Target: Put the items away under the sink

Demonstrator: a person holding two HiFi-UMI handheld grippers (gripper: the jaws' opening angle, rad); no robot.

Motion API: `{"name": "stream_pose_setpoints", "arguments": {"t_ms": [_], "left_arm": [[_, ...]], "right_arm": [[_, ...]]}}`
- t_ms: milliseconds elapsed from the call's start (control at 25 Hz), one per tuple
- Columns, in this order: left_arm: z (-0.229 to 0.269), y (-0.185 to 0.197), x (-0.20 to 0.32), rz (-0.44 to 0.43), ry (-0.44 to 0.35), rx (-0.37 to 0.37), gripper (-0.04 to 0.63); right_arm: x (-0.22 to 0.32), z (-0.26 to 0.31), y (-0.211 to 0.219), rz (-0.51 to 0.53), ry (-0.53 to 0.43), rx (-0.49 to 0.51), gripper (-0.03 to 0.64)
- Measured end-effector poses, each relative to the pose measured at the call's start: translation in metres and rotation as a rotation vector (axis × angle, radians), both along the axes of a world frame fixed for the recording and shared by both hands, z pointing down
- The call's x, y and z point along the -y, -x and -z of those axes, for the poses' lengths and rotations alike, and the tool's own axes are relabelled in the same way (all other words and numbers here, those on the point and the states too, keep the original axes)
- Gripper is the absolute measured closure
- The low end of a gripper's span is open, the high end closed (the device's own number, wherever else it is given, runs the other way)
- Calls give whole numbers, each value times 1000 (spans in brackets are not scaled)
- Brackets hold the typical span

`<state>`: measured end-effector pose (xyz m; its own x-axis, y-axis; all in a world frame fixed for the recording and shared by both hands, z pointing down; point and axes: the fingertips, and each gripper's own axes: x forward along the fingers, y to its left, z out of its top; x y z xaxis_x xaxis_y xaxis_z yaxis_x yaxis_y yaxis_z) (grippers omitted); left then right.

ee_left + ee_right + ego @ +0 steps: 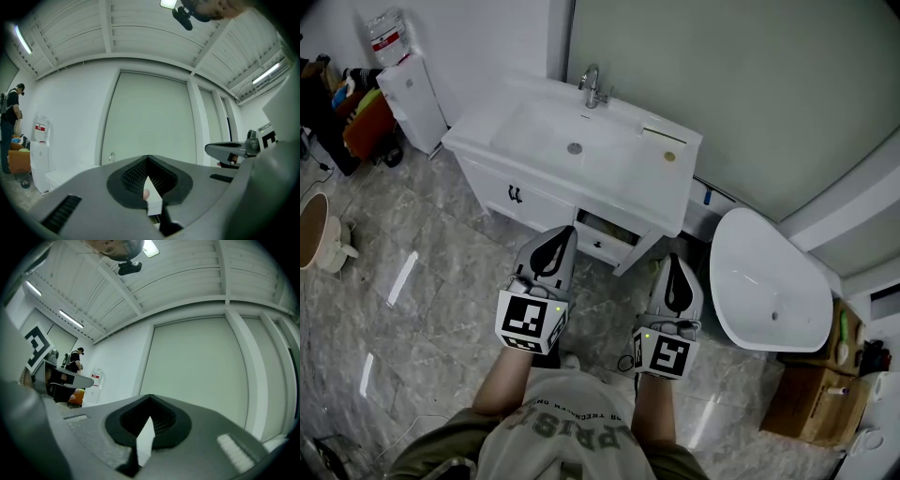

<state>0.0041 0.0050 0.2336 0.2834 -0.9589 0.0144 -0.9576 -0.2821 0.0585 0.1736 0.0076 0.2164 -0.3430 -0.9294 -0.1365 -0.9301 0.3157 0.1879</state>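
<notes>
White sink cabinet point(534, 202) at mid-frame, its door point(633, 253) ajar, the inside hidden. The left gripper point(567, 231) and right gripper point(673, 259) are pinched closed and empty. Whether anything is stowed inside cannot be told.

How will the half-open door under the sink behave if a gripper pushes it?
The door stands ajar from the cabinet, so it would probably swing, not slide. It looks like a flat, stiff panel, unlikely to bend. Its white finish seems smooth, so a jaw may slip along it.
</notes>
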Motion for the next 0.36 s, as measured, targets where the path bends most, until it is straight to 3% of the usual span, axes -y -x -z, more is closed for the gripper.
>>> {"name": "stream_pose_setpoints", "arguments": {"t_ms": [360], "left_arm": [[1, 3, -8, 0, 0, -2, 586]], "right_arm": [[-8, 4, 5, -4, -5, -15, 620]]}}
